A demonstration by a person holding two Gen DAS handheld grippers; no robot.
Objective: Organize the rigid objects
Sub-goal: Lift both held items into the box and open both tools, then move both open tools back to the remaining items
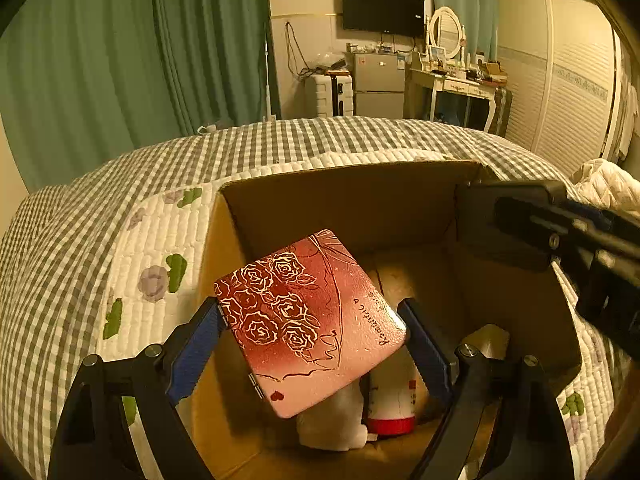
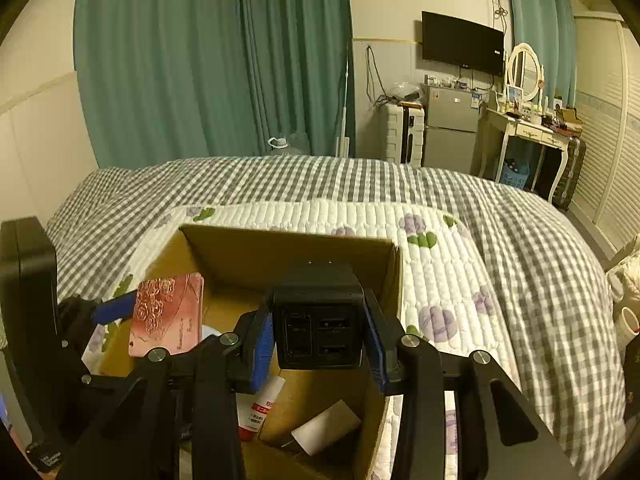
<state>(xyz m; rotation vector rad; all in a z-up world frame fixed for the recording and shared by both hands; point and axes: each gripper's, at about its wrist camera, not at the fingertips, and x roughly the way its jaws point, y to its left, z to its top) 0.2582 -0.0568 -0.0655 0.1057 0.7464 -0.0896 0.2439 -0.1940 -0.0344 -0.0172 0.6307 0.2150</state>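
Left wrist view, your left gripper [image 1: 312, 320]: clenched on the pink rose-printed case [image 1: 308, 320], one blue pad on each side edge.
Left wrist view, case: tilted, held in the air above the open cardboard box [image 1: 224, 280], over the things inside.
Left wrist view, box contents: a white bottle with a red cap [image 1: 390, 404] lies under the case, a white wrapped item [image 1: 332, 424] just beside it.
Left wrist view, your right gripper [image 1: 560, 236]: comes in from the right over the box's far right corner, carrying a black block.
Left wrist view, box placement: it sits on the floral quilted pad [image 1: 152, 248] on the checked bedspread [image 1: 52, 272].
Right wrist view, your right gripper [image 2: 318, 332]: grasping the black power adapter [image 2: 318, 320], its ports facing the camera, pads pressed to both sides.
Right wrist view, adapter: held above the box interior, near the far wall.
Right wrist view, case: to the left, over the box's left side, in your left gripper.
Right wrist view, box floor: the red-capped bottle and a white card [image 2: 326, 426] lie below the adapter.
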